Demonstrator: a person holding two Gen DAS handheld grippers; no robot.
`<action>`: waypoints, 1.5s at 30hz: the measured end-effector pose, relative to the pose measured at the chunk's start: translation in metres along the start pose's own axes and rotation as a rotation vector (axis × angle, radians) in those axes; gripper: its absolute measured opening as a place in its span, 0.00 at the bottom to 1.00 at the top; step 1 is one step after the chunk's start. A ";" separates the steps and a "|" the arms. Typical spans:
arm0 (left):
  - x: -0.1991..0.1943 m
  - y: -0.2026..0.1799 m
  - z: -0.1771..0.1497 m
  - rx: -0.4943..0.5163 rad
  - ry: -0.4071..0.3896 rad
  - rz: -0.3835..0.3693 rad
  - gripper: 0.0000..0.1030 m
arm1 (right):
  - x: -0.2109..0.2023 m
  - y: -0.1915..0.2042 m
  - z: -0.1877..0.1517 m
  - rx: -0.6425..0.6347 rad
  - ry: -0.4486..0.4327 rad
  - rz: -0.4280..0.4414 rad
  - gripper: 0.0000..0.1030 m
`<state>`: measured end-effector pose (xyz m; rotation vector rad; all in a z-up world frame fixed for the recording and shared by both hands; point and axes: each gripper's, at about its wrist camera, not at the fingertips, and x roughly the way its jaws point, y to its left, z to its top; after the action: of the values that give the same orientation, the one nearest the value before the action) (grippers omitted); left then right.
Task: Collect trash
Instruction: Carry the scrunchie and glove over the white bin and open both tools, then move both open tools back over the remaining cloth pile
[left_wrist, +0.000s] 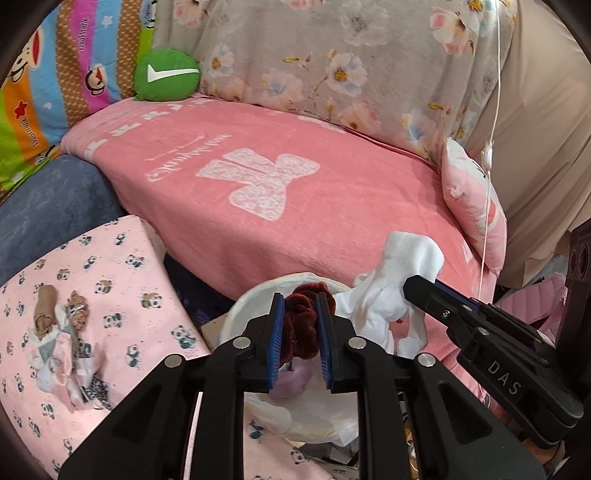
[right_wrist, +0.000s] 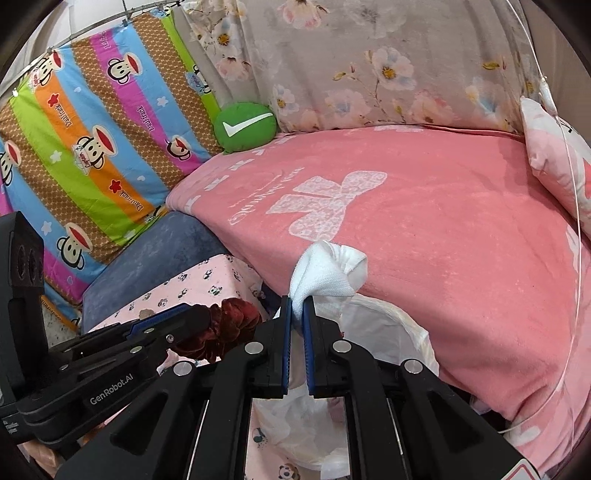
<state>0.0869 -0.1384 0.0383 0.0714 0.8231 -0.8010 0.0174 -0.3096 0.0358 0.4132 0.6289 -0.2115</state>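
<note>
Left tool (left_wrist: 301, 332) clamped on dark red scrunchie (left_wrist: 302, 325); right tool (right_wrist: 297, 332) pinching white tissue wad (right_wrist: 325, 271). Both held directly over white bin bag (right_wrist: 391, 328), its rim just below tips. Pink blanket (left_wrist: 295, 184) on bed ahead; panda-print box (left_wrist: 122, 280) left, more scraps (left_wrist: 62, 332) on it.

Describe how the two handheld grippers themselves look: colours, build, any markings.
Both are matte black plastic with angular linkage arms, silver round pivot pins and blue ribbed finger pads. The right gripper reads "DAS" along its side; the left gripper reads "GenRobot.AI". No cables or sleeves show.
</note>
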 end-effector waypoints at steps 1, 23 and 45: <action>0.002 -0.004 -0.001 0.004 -0.002 0.002 0.19 | -0.001 -0.004 0.000 0.007 -0.002 -0.009 0.12; -0.010 0.012 -0.011 -0.058 -0.031 0.130 0.57 | -0.005 -0.005 -0.007 0.001 -0.006 0.013 0.31; -0.041 0.098 -0.045 -0.217 -0.043 0.277 0.62 | 0.022 0.072 -0.038 -0.112 0.078 0.089 0.32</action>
<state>0.1064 -0.0276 0.0114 -0.0249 0.8335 -0.4480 0.0374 -0.2301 0.0166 0.3423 0.6944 -0.0752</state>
